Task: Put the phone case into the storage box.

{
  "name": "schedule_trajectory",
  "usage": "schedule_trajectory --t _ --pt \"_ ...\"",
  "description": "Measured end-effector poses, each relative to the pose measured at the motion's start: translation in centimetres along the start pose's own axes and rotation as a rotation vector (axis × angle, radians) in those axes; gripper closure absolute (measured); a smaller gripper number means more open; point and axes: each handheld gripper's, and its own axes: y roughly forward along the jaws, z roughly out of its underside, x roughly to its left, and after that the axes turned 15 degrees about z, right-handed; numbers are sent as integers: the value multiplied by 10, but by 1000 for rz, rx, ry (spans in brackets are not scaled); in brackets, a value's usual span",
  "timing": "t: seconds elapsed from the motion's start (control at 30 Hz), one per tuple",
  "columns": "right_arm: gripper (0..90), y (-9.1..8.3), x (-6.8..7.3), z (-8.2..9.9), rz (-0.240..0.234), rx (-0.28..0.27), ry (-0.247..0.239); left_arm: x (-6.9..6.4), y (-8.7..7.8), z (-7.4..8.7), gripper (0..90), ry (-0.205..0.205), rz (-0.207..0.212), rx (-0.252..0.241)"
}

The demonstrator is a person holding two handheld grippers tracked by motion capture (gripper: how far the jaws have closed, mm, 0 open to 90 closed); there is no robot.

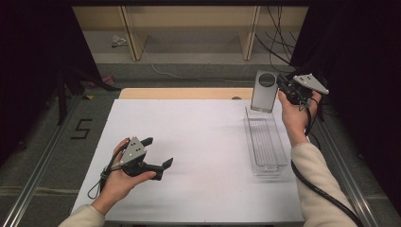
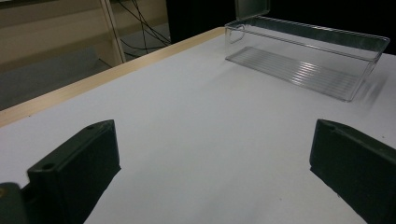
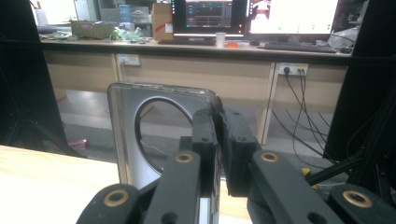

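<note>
Near edge, 7 o'clock on the white table (image 1: 198, 142): left gripper (image 1: 158, 153) rests in the hand low over the board, jaws spread wide, nothing between them. Left gripper view confirms: bare table between the two black jaws, the clear bin (image 2: 308, 56) at about 1 o'clock from it, well apart.

Mid-right, 3 o'clock: clear bin (image 1: 265, 142), long and narrow, ribbed floor, open-topped, nothing inside it that I can make out.

Far right, 1 o'clock: right gripper (image 1: 285, 87) raised above the bin's far end, jaws clamped on one edge of the lid (image 1: 264, 91), a grey-tinted clear panel with a round hole. Lid held upright, its lower edge at or just above the bin's far rim; contact can't be judged. Right gripper view shows the lid (image 3: 159, 130) pinched near its corner.

Progress, judged: lid is off or half-lifted, not yet laid anywhere; bin open. Left to do: carry the lid on to wherever it goes.

Surroundings: wooden table edge beyond the white board, shelving and loose cables at 12 o'clock, desk with monitors farther back. Nothing blocks the bin or the board.
</note>
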Motion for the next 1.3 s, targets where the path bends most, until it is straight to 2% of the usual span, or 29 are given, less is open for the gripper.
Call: schedule_trajectory --t 1.3 --pt "852 9 1 4 3 13 -5 1 1 1 11 -4 2 2"
